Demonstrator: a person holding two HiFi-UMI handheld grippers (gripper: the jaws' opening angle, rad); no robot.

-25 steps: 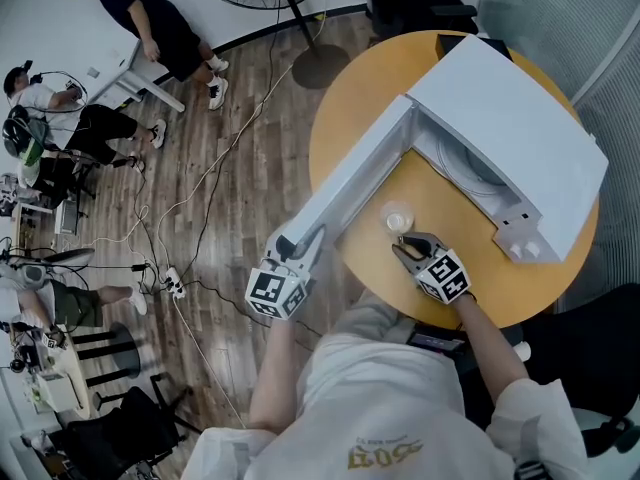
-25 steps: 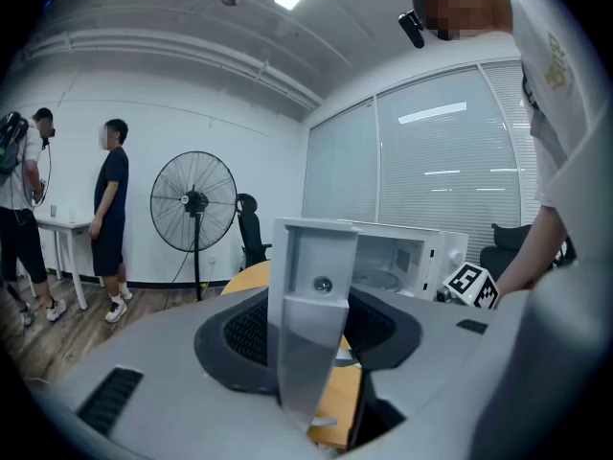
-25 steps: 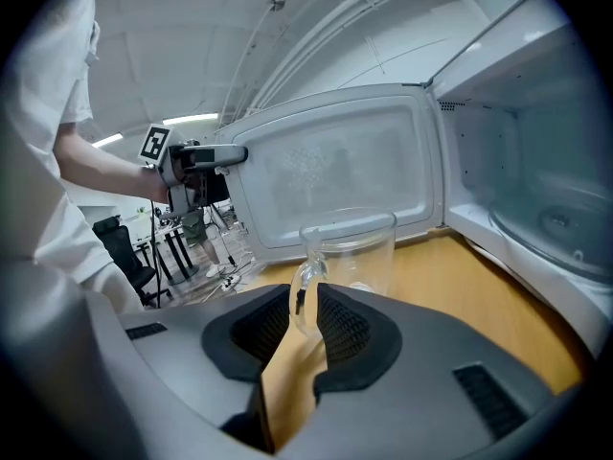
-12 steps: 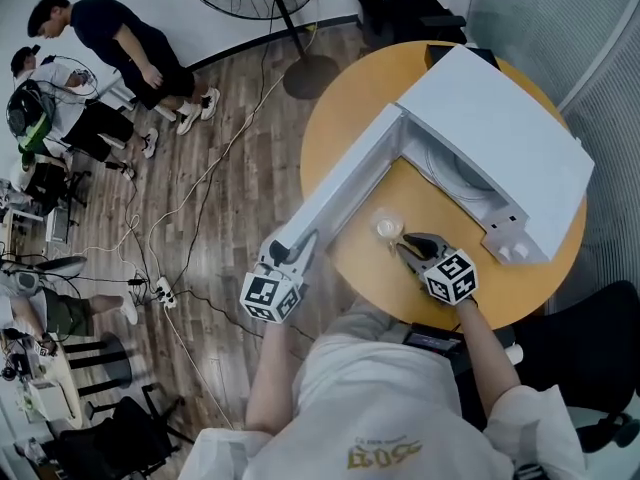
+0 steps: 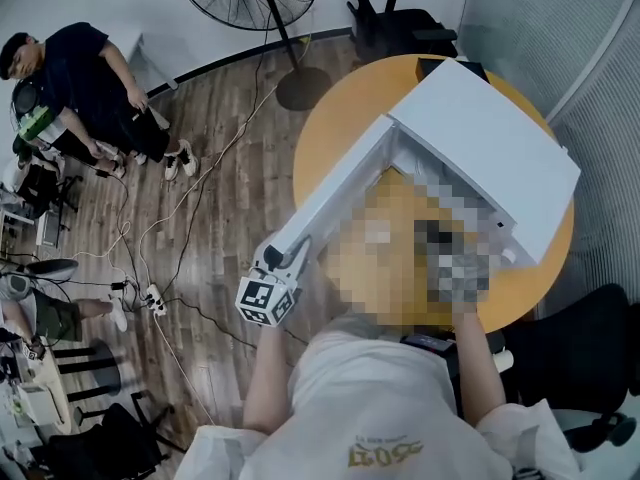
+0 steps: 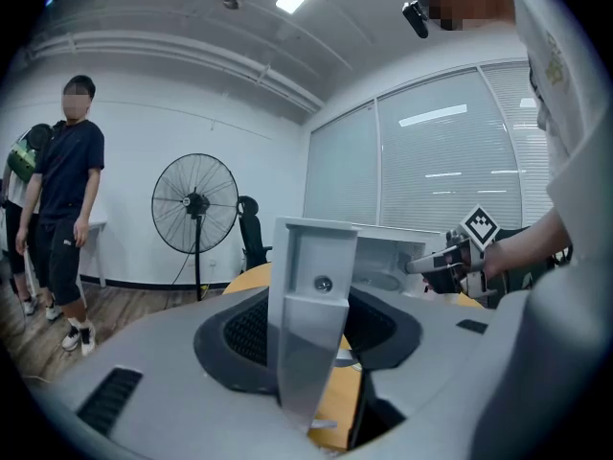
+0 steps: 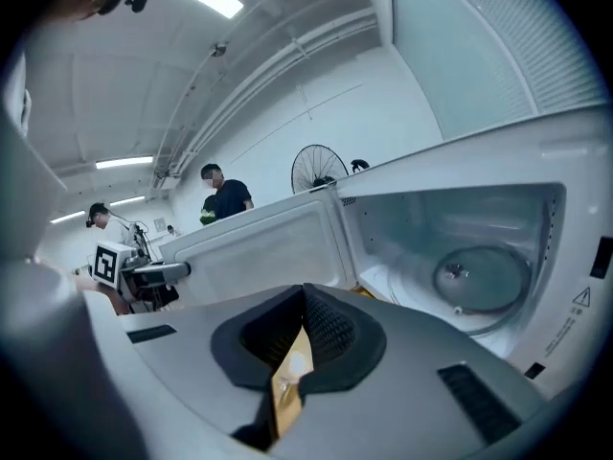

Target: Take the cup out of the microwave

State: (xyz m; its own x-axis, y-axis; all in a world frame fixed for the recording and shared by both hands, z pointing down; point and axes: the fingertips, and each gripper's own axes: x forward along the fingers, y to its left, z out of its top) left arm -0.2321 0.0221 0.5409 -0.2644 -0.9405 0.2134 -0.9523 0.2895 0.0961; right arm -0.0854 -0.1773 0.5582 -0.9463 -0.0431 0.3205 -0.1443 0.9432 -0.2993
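Two grippers are in play. My left gripper (image 6: 308,295) is clamped on the free edge of the open door (image 5: 335,193) of the microwave (image 5: 490,148), the pale panel standing upright between its pads. My right gripper (image 7: 305,295) faces the open cavity; its jaws have just closed and press together with nothing between them. Inside, the glass turntable (image 7: 479,276) lies bare on the cavity floor. The microwave sits on the round yellow table (image 5: 325,128). The cup I cannot place for certain. In the head view a blur covers the tabletop before the cavity, and only a pale glint (image 7: 295,363) shows on the yellow below my right fingertips.
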